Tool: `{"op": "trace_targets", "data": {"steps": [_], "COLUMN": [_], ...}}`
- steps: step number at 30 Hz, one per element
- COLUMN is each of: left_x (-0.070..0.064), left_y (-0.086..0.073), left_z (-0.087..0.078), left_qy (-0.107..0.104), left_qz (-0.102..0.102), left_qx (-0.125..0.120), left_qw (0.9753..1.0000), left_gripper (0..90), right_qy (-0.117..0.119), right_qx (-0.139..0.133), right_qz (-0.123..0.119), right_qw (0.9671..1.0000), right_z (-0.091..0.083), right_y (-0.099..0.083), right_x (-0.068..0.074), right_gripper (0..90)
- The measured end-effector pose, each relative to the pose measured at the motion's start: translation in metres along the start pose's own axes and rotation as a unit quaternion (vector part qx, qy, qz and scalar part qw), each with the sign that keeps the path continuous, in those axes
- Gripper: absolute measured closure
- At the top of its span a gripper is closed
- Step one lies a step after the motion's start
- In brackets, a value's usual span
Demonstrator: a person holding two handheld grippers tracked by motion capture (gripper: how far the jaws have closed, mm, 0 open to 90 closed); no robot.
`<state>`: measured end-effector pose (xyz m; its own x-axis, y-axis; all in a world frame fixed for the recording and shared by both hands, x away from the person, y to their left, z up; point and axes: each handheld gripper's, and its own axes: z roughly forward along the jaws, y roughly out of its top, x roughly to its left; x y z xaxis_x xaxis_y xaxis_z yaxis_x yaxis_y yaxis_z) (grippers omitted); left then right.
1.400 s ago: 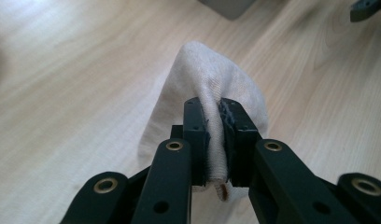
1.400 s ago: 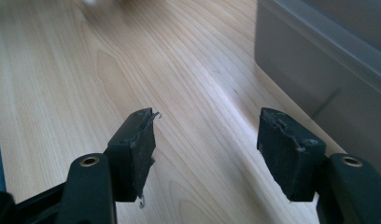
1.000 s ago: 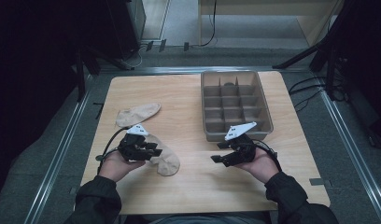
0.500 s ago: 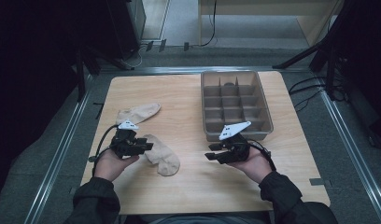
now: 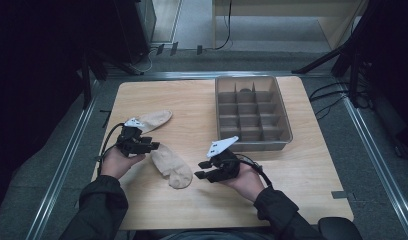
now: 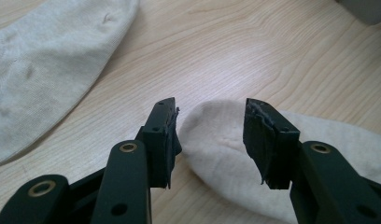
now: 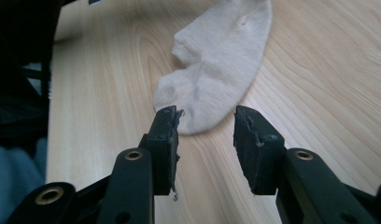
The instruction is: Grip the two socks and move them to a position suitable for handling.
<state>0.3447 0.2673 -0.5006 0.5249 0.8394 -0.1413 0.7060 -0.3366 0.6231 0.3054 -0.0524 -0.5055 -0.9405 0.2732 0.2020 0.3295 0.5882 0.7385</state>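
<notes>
Both jaws gape on each side: the left hand-held gripper [image 5: 151,145] and right hand-held gripper [image 5: 202,174] hold nothing. Between them a sock [image 5: 171,165] lies on the surface [image 5: 192,105], another sock [image 5: 154,120] beyond it.

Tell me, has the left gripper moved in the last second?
Yes. In the high view the left gripper has pulled back leftward off the near sock, away from the divided tray, toward the table's left edge.

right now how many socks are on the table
2. One sock lies at the table's left side, just beyond the left gripper. The other sock lies nearer the person, between the left gripper and the right gripper. None seems hidden.
</notes>
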Motion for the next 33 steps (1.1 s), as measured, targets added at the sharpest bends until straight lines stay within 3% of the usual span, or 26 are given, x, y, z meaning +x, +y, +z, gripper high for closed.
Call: {"op": "trace_targets", "data": {"steps": [1,3,6,11,17,21,24,25,27,31,32,33], "left_x": [0.002,0.003,0.006,0.008,0.011,0.012,0.012,0.012,0.012,0.011,0.011,0.010], "left_y": [-0.002,-0.002,-0.003,-0.004,-0.006,-0.007,-0.006,-0.006,-0.005,-0.003,-0.002,0.002], "left_z": [0.002,0.004,0.009,0.018,0.024,0.028,0.029,0.029,0.029,0.030,0.029,0.027], "left_qy": [-0.001,0.001,0.001,0.000,0.000,0.000,-0.007,-0.009,-0.010,-0.014,-0.017,-0.019], "left_qz": [-0.004,-0.003,-0.002,0.002,0.004,0.012,0.009,0.010,0.011,0.013,0.010,0.016], "left_qx": [0.007,0.009,0.016,0.029,0.039,0.047,0.047,0.047,0.048,0.055,0.053,0.048], "left_qw": [1.0000,1.0000,0.9999,0.9996,0.9992,0.9988,0.9988,0.9988,0.9988,0.9983,0.9984,0.9985], "left_gripper": [53.0,52.9,53.2,56.4,64.0,74.0,80.8,85.2,87.1,87.9,87.9,88.0], "right_qy": [0.003,0.003,0.004,0.001,-0.013,-0.029,-0.046,-0.053,-0.046,-0.048,-0.037,-0.034], "right_qx": [0.008,0.011,0.026,0.034,0.035,0.026,0.015,0.009,0.010,0.012,0.018,0.016], "right_qz": [-0.004,-0.007,-0.014,-0.015,-0.025,-0.033,-0.053,-0.066,-0.059,-0.057,-0.027,-0.025], "right_qw": [1.0000,0.9999,0.9996,0.9993,0.9990,0.9987,0.9975,0.9963,0.9971,0.9971,0.9988,0.9990], "right_z": [0.015,0.019,0.043,0.060,0.068,0.068,0.069,0.069,0.069,0.070,0.069,0.067], "right_y": [0.002,0.002,0.005,0.004,0.002,-0.001,-0.005,-0.007,-0.007,-0.006,-0.004,-0.003], "right_x": [0.003,0.004,0.007,0.008,0.010,0.011,0.014,0.015,0.016,0.017,0.015,0.015], "right_gripper": [60.3,60.1,58.5,58.3,58.5,66.6,72.2,78.3,83.7,86.1,86.9,87.1]}}
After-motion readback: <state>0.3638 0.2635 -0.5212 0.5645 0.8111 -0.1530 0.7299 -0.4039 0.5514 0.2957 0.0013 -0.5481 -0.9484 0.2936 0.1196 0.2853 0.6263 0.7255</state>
